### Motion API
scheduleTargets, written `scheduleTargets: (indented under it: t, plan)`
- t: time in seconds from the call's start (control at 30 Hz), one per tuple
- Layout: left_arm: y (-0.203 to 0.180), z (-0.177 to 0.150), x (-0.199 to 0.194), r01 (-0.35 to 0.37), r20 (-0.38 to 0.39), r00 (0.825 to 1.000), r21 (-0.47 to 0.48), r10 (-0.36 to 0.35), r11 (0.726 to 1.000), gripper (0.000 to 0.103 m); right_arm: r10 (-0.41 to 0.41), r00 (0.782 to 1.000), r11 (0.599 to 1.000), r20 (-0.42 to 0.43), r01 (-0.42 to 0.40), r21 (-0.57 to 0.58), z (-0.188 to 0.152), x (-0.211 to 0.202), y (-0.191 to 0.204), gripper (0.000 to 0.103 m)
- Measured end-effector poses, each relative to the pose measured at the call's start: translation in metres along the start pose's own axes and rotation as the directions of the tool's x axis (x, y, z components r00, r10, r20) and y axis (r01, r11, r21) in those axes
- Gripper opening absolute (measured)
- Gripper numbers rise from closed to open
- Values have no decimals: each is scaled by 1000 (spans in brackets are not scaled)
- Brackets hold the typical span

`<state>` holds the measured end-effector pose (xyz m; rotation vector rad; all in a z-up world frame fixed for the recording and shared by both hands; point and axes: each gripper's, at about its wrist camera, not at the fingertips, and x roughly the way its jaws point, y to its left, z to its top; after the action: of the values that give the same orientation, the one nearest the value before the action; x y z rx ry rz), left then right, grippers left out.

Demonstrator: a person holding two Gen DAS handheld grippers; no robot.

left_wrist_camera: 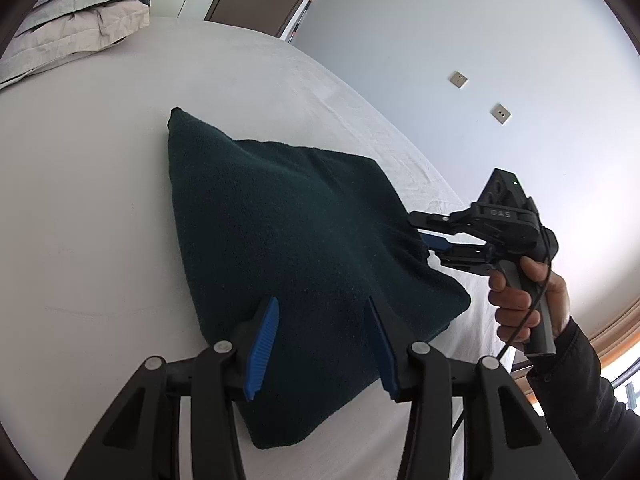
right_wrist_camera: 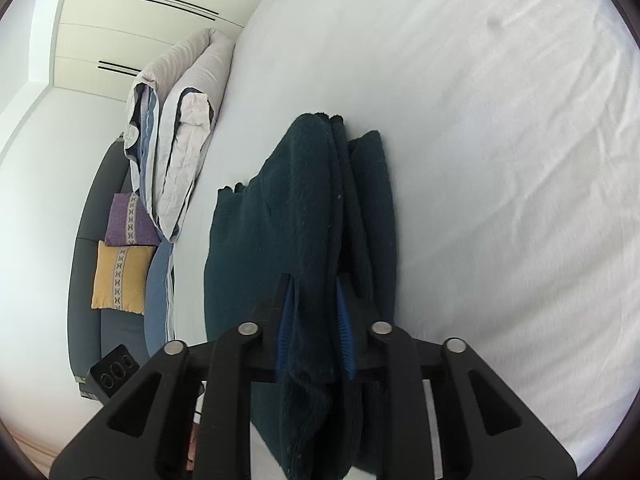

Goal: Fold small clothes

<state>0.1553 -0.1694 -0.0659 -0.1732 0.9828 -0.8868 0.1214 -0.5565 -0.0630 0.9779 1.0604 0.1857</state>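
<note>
A dark green fleece garment (left_wrist_camera: 288, 240) lies folded on the white bed (left_wrist_camera: 100, 200). My left gripper (left_wrist_camera: 322, 320) is open, its blue pads (left_wrist_camera: 264, 344) spread just above the garment's near part, holding nothing. My right gripper (left_wrist_camera: 428, 246) comes in from the right and is shut on the garment's right edge. In the right wrist view the gripper (right_wrist_camera: 314, 312) pinches bunched folds of the same garment (right_wrist_camera: 280, 220), which hang and trail onto the bed (right_wrist_camera: 500, 160).
Folded grey and blue bedding (left_wrist_camera: 76, 12) lies at the bed's far left; it also shows in the right wrist view (right_wrist_camera: 176, 120). A dark sofa with purple (right_wrist_camera: 130, 220) and yellow (right_wrist_camera: 120, 276) cushions stands beside the bed. A wall with sockets (left_wrist_camera: 458, 80) lies behind.
</note>
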Motion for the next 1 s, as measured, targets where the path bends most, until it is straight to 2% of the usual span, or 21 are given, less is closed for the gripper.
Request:
scheduleTargets:
  t: [0.03, 0.1, 0.2, 0.27, 0.3, 0.33, 0.53, 0.6, 0.7, 0.77, 0.87, 0.93, 1.0]
  plan:
    - [0, -1, 2, -2, -6, 1000, 2, 2, 1000, 48, 3, 1000, 1000, 0, -3, -3, -7, -6, 1, 45]
    - [-3, -2, 8, -14, -22, 1000, 10, 14, 1000, 48, -1, 1000, 1000, -23, 1, -12, -22, -11, 5, 46]
    - [-9, -4, 12, -25, -31, 999, 25, 25, 999, 51, -45, 994, 998, -100, 41, -38, -38, -6, 11, 45]
    - [-12, -7, 14, -34, -37, 999, 35, 35, 999, 52, -92, 988, 993, -125, 82, -88, -51, -3, 16, 37]
    - [-14, -7, 15, -36, -40, 998, 41, 38, 999, 52, -133, 984, 987, -121, 120, -107, -54, -1, 16, 20]
    - [-16, -8, 15, -37, -43, 998, 46, 39, 998, 52, -150, 982, 985, -117, 138, -101, -57, -3, 12, 10]
    - [-28, -10, 8, -36, -30, 999, 89, 39, 995, 52, -91, 993, 994, -75, 86, -66, -70, -29, -2, 8]
    - [-31, -10, 9, -38, -30, 999, 100, 41, 994, 52, -95, 993, 994, -71, 90, -59, -71, -32, -10, 8]
    - [-31, -12, 14, -37, -42, 998, 93, 41, 995, 52, -93, 992, 995, -80, 91, -27, -74, -28, -38, 7]
    - [-30, -14, 15, -42, -42, 998, 93, 46, 995, 52, -16, 998, 1000, -61, 18, 26, -76, -27, -57, 7]
    - [-30, -11, 10, -48, -21, 999, 96, 50, 994, 52, 33, 998, 999, -47, -33, 8, -82, -30, -63, 7]
    - [-29, -2, 5, -49, -1, 999, 98, 49, 994, 52, 27, 998, 1000, -62, -26, 6, -81, -35, -60, 10]
    - [-27, 11, 3, -62, 18, 998, 104, 61, 993, 52, -13, 998, 1000, -59, 13, -4, -78, -48, -52, 11]
